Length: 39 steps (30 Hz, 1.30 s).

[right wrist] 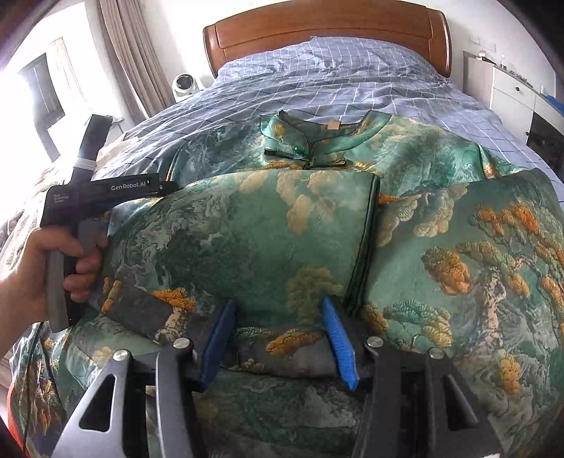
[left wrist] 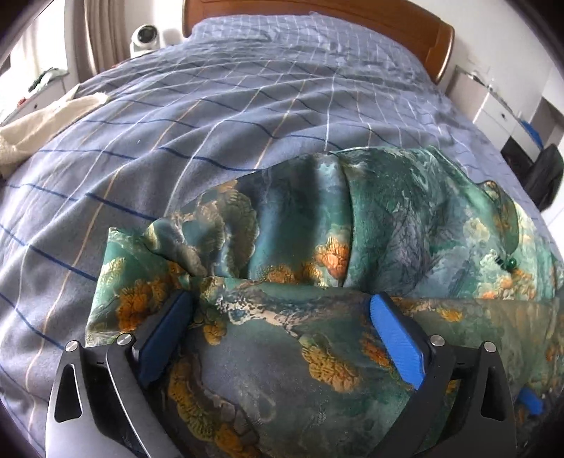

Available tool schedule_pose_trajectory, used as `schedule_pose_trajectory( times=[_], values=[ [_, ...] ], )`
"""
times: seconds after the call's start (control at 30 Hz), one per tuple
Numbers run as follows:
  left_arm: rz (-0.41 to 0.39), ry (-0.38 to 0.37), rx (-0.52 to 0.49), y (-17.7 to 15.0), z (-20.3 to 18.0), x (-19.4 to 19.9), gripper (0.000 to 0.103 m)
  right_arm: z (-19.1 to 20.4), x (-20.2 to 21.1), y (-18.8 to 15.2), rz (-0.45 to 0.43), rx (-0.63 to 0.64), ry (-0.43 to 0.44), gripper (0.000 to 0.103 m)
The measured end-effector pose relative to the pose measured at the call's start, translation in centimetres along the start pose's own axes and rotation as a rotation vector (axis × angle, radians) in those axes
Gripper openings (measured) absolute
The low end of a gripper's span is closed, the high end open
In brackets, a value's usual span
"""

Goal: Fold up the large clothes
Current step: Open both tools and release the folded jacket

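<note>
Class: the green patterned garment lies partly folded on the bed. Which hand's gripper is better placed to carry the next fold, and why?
Probably the right gripper: a fold of the garment sits between its fingers. The left gripper stands wide open, gripping nothing.

Both wrist views look headboard-ward, close over dress.

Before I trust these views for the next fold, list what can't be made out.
- Lower hem of the green patterned dress: both views, cut off at the bottom edge behind the gripper bodies.
- Right gripper grip: right wrist view; whether its pads press the fold between them is unclear.
- Left gripper fingertips: hidden behind the hand in the right wrist view.
- Label at the collar: too small to read.
</note>
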State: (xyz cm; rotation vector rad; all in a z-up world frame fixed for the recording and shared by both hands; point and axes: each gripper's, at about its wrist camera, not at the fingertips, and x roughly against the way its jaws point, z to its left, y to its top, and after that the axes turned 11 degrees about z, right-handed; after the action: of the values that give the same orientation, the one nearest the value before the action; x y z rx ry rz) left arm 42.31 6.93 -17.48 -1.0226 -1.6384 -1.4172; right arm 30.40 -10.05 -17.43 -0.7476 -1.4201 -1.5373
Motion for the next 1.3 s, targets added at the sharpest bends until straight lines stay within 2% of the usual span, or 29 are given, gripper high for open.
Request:
schedule_pose_trajectory(
  times=[0.1, 0.23, 0.4, 0.53, 0.67, 0.83, 0.93, 1.0, 1.13, 1.23, 1.3],
  values=[
    [-0.01, 0.023, -0.011, -0.1, -0.1, 0.2, 0.1, 0.1, 0.1, -0.1, -0.001, 0.002, -0.004, 0.052],
    [0.019, 0.045, -0.039, -0.2, -0.7, 2.0, 0.1, 0.2, 0.1, -0.2, 0.003, -0.001, -0.001, 0.052],
    [-0.026, -0.041, -0.099, -4.0, -0.4, 5.7, 0.1, 0.0, 0.2, -0.1, 0.001, -0.005, 0.005, 0.052],
    [-0.055, -0.001, -0.16, -6.4, -0.5, 4.4, 0.101, -0.1, 0.2, -0.2, -0.002, -0.003, 0.006, 0.053],
    [-0.089, 0.045, -0.169, -6.7, -1.2, 3.8, 0.102, 0.2, 0.2, 0.1, 0.02, 0.011, -0.016, 0.053],
    [-0.102, 0.03, -0.159, -7.9, -0.9, 6.8, 0.102, 0.7, 0.2, -0.1, 0.008, 0.026, -0.044, 0.053],
    [-0.128, -0.055, -0.172, -10.5, -0.2, 10.3, 0.102, 1.0, 1.5, -0.6, -0.029, 0.036, -0.051, 0.054],
    [-0.139, -0.085, -0.188, -12.9, 0.3, 12.4, 0.102, 1.2, 3.2, -1.1, -0.047, 0.044, -0.04, 0.055],
    [-0.113, -0.085, -0.232, -18.1, 0.6, 15.1, 0.102, 0.9, 8.5, -3.8, -0.082, 0.043, 0.009, 0.055],
    [-0.089, -0.106, -0.233, -21.6, 0.6, 15.8, 0.102, 1.0, 11.6, -7.1, -0.073, 0.068, -0.014, 0.055],
    [-0.08, -0.086, -0.251, -23.2, 0.0, 15.4, 0.102, 1.2, 13.0, -9.5, -0.07, 0.082, -0.015, 0.055]
  ],
)
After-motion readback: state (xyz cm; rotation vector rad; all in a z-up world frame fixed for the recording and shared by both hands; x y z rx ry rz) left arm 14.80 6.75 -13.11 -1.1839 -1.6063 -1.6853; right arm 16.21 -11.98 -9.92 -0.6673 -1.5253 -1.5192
